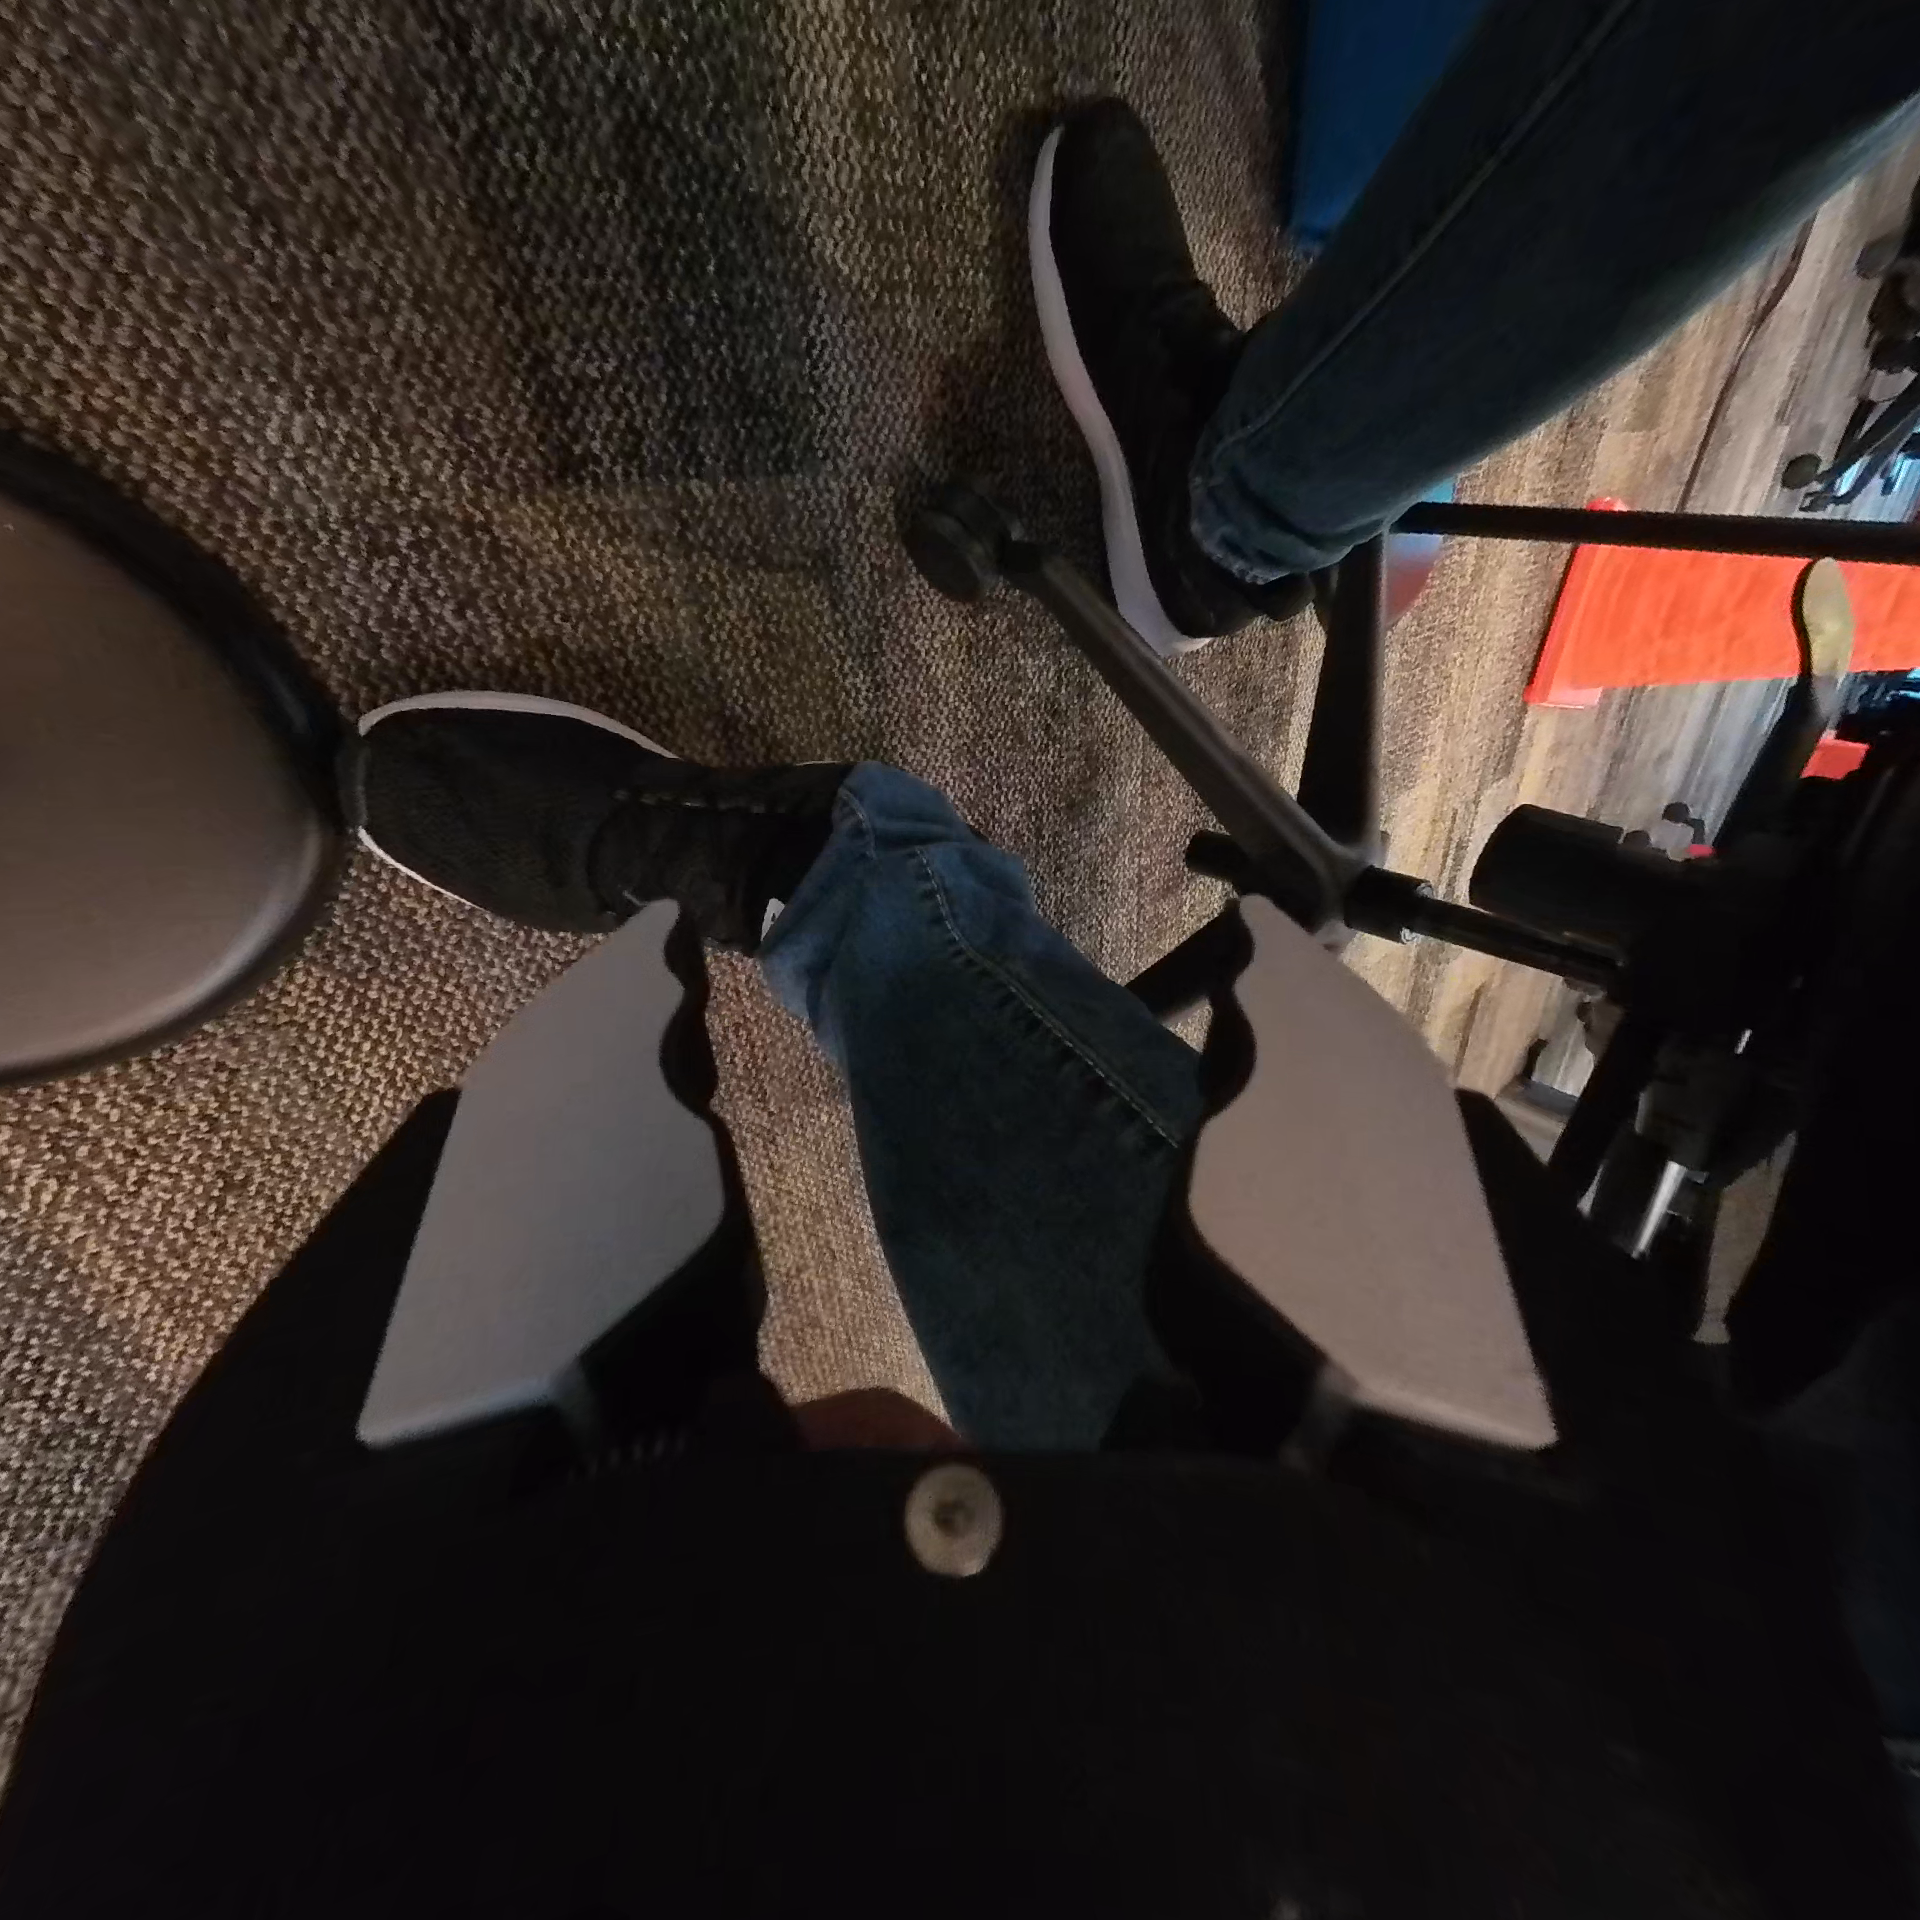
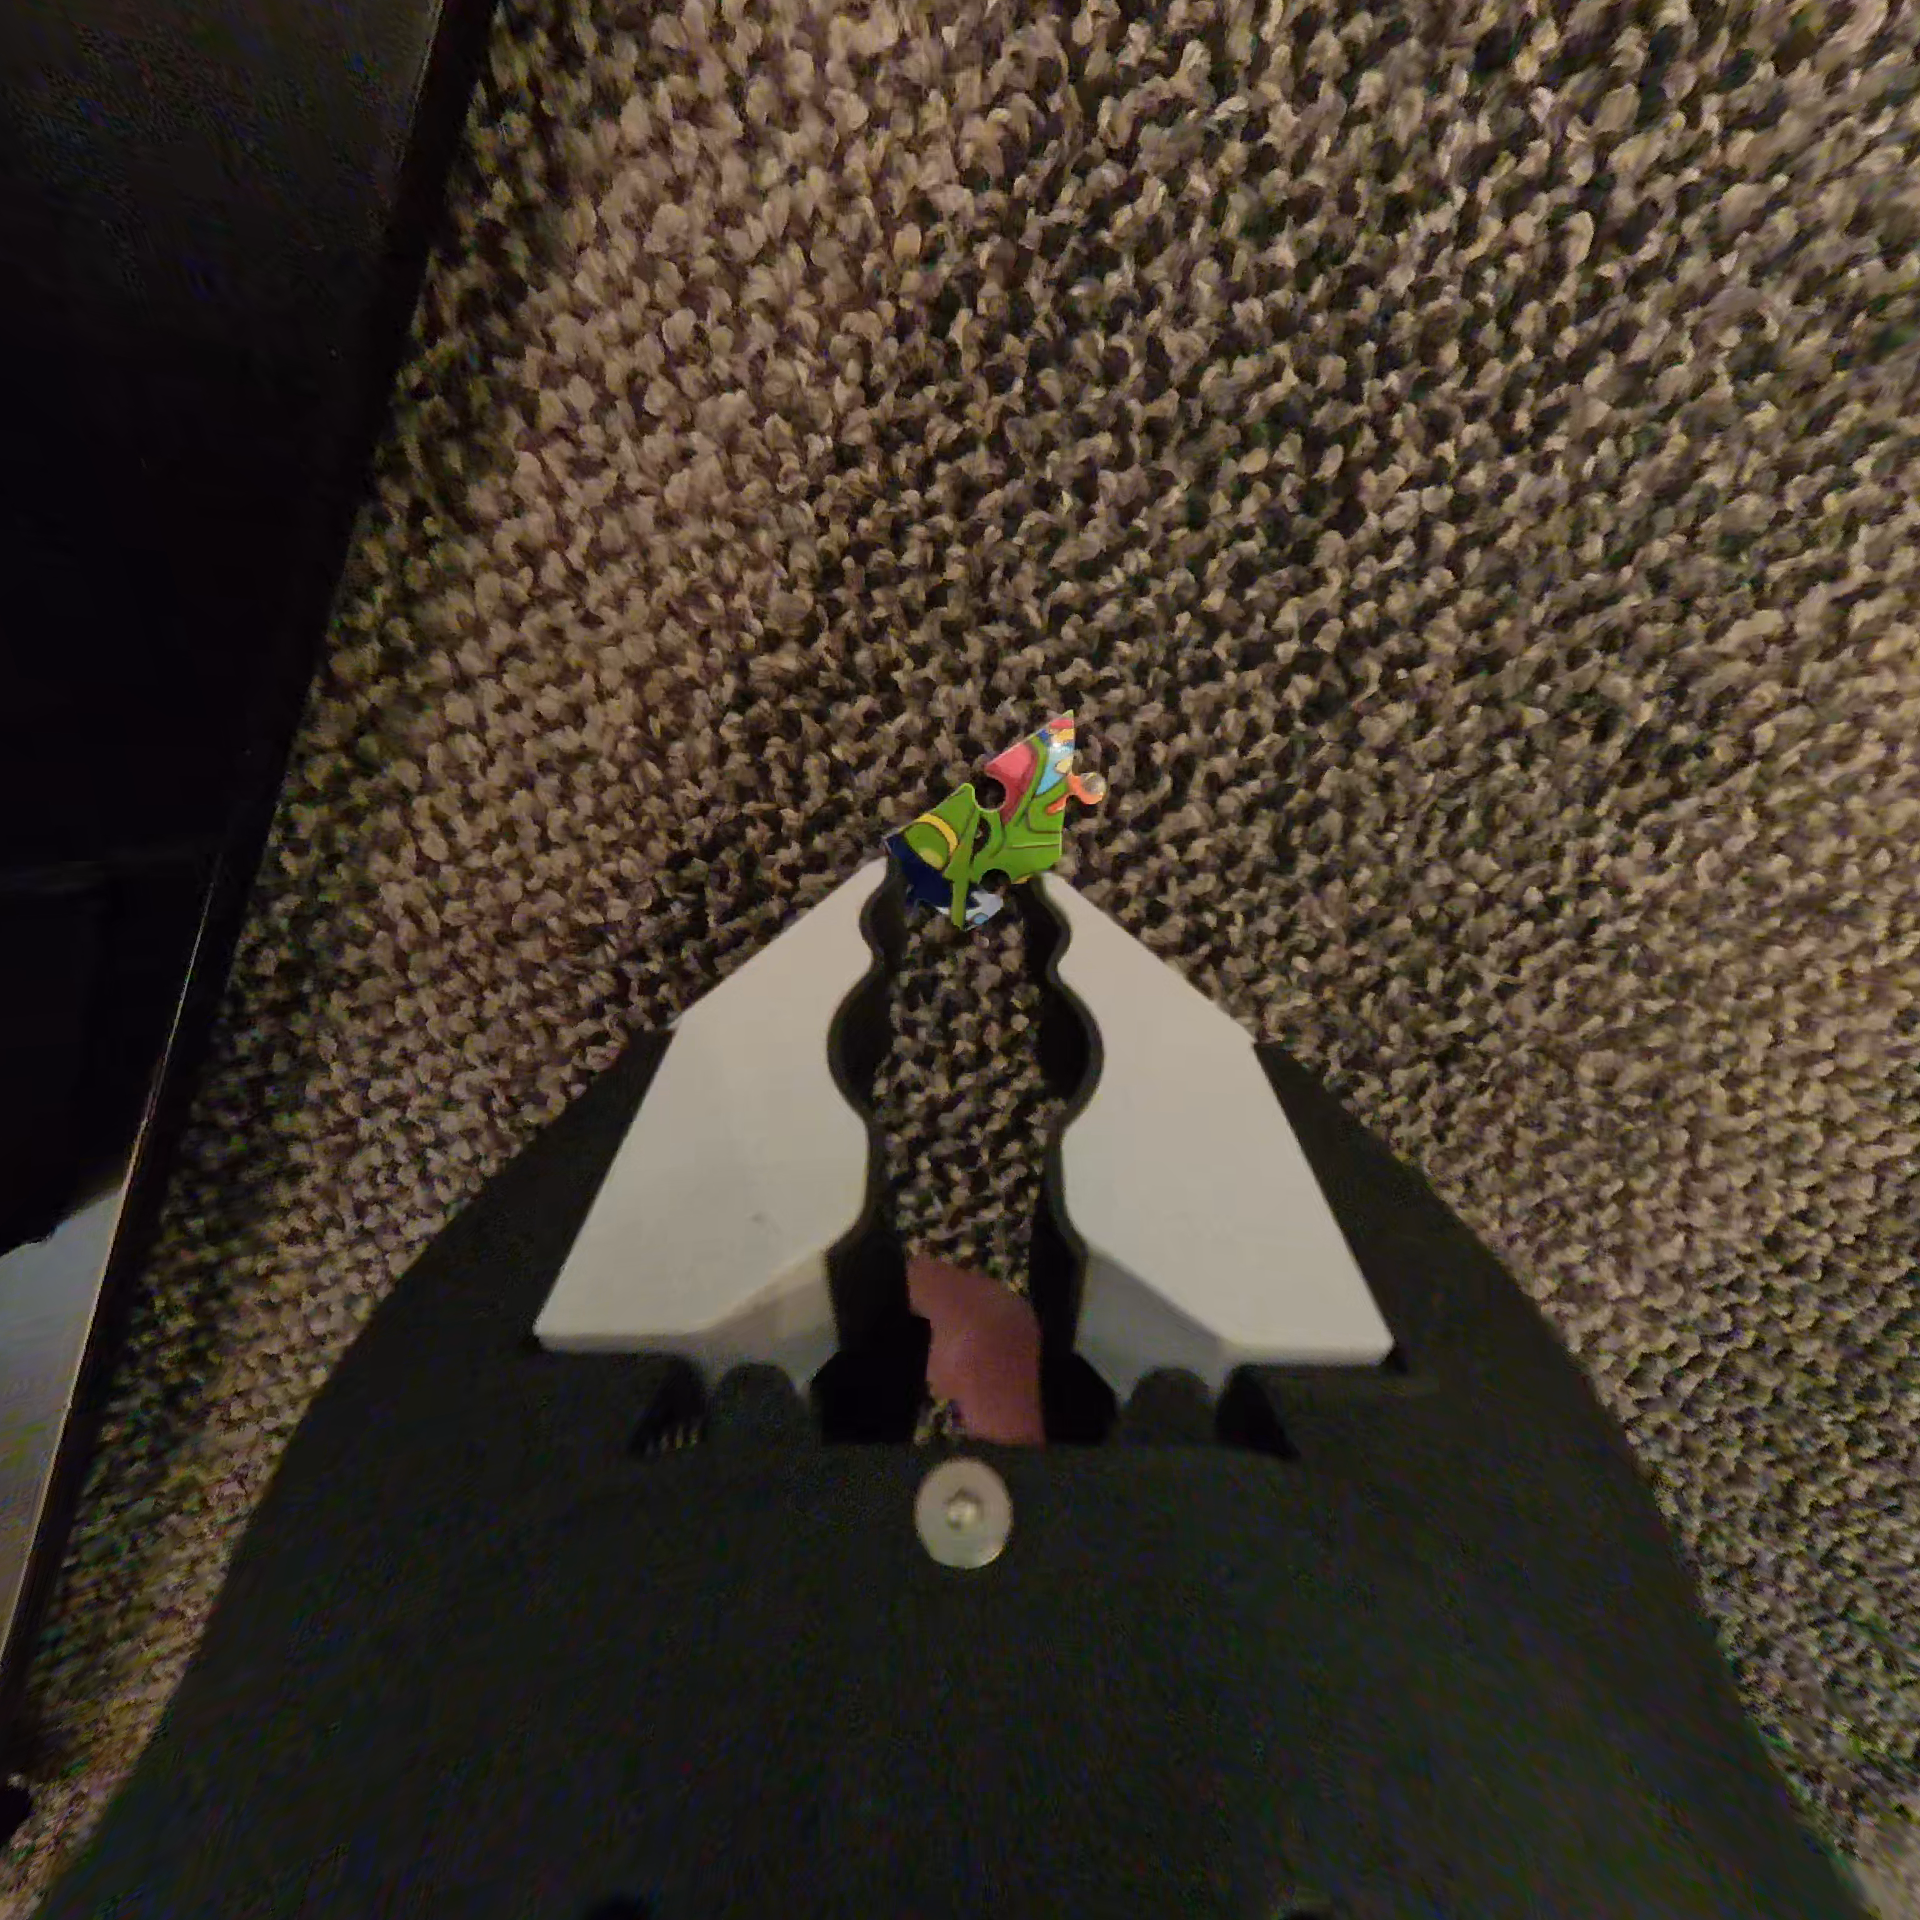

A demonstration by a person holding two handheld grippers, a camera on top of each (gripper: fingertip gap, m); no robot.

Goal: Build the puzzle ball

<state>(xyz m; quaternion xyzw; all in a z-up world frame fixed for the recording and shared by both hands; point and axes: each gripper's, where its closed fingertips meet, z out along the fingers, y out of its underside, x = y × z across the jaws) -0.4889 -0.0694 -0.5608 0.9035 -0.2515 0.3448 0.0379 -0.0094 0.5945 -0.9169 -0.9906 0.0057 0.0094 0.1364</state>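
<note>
In the right wrist view my right gripper (image 2: 964, 883) is shut on a small curved puzzle piece (image 2: 987, 821), mostly green with pink, blue and yellow. It pinches the piece's lower edge at its fingertips; the rest of the piece sticks out above the speckled carpet (image 2: 1351, 520). In the left wrist view my left gripper (image 1: 961, 914) is open and empty. It points down at the carpet (image 1: 520, 312) and at a person's jeans leg (image 1: 987, 1039). No puzzle ball shows in either view.
In the left wrist view a person's two black shoes (image 1: 540, 810) (image 1: 1132, 364) rest on the carpet. A round dark base (image 1: 125, 779) sits at left. Black stand legs (image 1: 1195, 727) cross at right, with an orange object (image 1: 1683, 623) behind. A dark panel (image 2: 187, 520) fills the right wrist view's left side.
</note>
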